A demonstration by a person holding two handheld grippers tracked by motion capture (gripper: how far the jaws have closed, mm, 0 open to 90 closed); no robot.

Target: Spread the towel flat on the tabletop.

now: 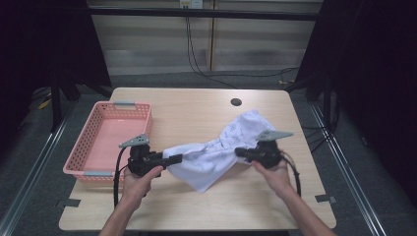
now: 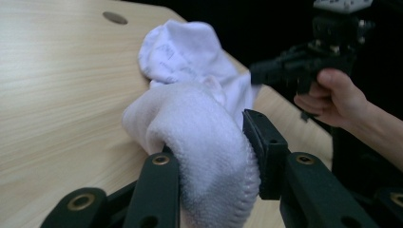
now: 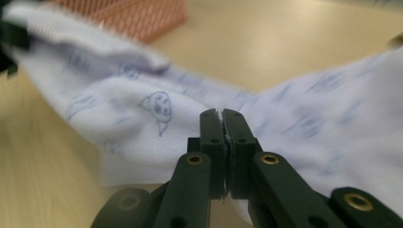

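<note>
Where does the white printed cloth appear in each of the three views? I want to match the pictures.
High view: the white cloth lies centre-right on the table, stretched between both grippers.
Left gripper view: it bulges at centre, between the left gripper fingers.
Right gripper view: it spans the picture behind the right gripper, which pinches a thin fold.
Shared landmark: the pink basket, blurred at top left in the right gripper view.

- Blurred in the right gripper view: pink basket (image 3: 138, 19) at far left, towel (image 3: 142, 114) print mostly smeared
- Cut off by the bottom edge: forearms in the high view
- Hidden behind the towel: left pad of the left gripper (image 2: 214, 156)
</note>
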